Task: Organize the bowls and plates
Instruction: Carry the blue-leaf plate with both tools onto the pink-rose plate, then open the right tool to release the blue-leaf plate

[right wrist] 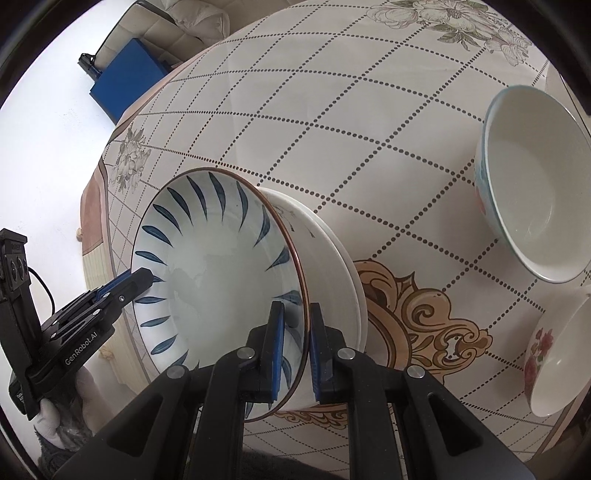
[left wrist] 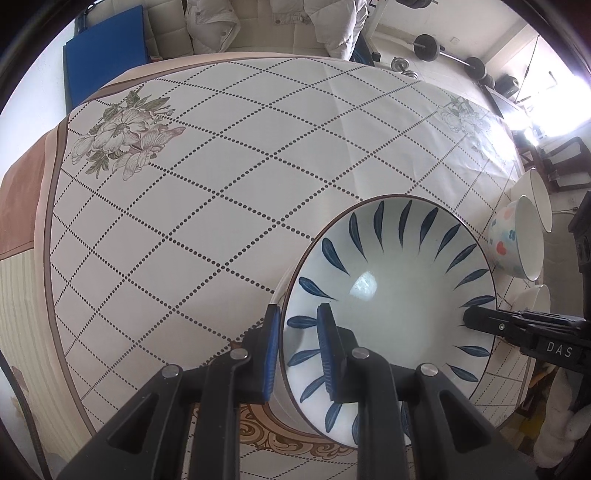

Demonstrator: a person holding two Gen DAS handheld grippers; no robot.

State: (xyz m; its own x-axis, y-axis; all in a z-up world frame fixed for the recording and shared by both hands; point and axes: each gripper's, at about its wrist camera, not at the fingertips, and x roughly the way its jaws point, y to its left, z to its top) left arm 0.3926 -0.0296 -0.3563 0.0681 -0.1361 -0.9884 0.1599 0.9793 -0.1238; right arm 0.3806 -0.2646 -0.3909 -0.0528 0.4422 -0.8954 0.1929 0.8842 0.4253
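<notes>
Blue-leaf bowl (left wrist: 388, 288) — empty — gripped by both grippers.

Tabletop (left wrist: 221, 177) carries a checked, floral-printed cloth. Beyond it: blue mat (left wrist: 103, 51), barbell (left wrist: 448, 55), and what appears to be a quilted jacket (left wrist: 273, 22).

Both fisheye views are bright with daylight, and straight lines bow strongly toward dark, rounded corners. In the left wrist view, white glare blows out the upper right edge, and a bright patch reflects inside the leaf-patterned bowl (left wrist: 388, 295). In the right wrist view, the left side is washed out white; focus is sharp and shadows on the surface (right wrist: 332, 129) are soft.
</notes>
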